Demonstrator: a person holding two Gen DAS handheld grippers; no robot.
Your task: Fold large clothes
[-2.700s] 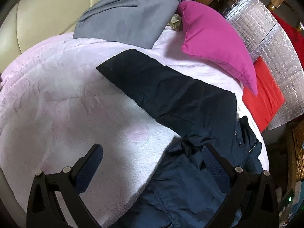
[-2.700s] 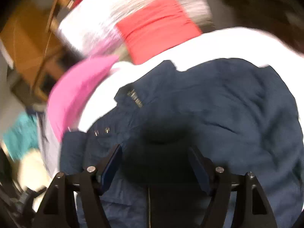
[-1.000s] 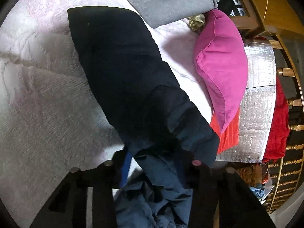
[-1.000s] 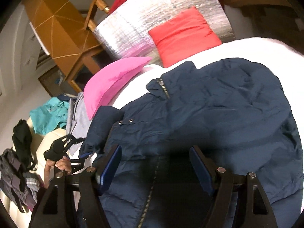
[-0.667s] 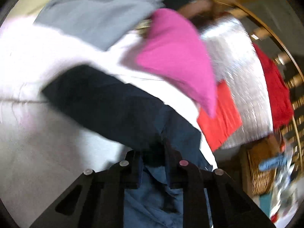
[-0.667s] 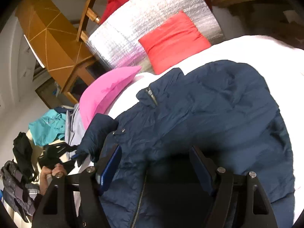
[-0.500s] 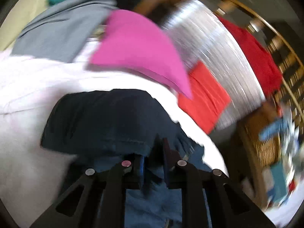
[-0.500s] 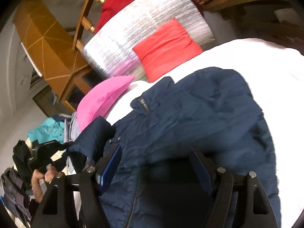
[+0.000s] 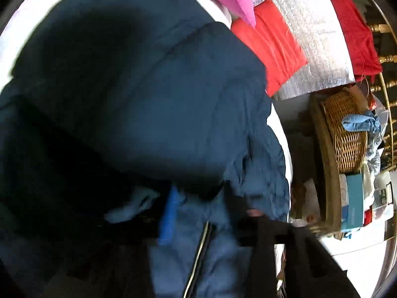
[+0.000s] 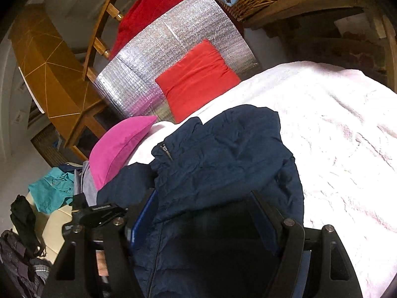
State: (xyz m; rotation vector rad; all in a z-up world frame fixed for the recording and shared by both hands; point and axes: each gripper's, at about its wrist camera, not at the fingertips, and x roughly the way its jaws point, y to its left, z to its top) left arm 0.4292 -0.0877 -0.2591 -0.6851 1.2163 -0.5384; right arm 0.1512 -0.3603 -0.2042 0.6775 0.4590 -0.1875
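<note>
A navy padded jacket [image 10: 223, 161] lies on the pale pink blanket [image 10: 335, 136] with its zip front up. In the left wrist view its dark sleeve [image 9: 136, 94] is folded across the jacket body and fills most of the blurred picture. My left gripper [image 9: 203, 211] hovers just behind the sleeve; its jaws are opening, and only the zip front shows between the blue pad [image 9: 168, 213] and the other finger. My right gripper [image 10: 203, 213] stands wide open astride the jacket's lower part, the pads not visibly pressing. The left gripper's black housing [image 10: 99, 211] shows at the jacket's left edge.
A magenta pillow [image 10: 116, 146], a red cushion [image 10: 198, 79] and a silver foil panel [image 10: 161, 57] line the far side of the bed. A wicker basket [image 9: 347, 129] stands past the bed's edge. Grey and teal clothes [image 10: 49, 191] lie at the left.
My left gripper carried the sleeve from the blanket over onto the jacket body, shut tight on it, and its jaws have now parted. The right gripper drifted a little, still open.
</note>
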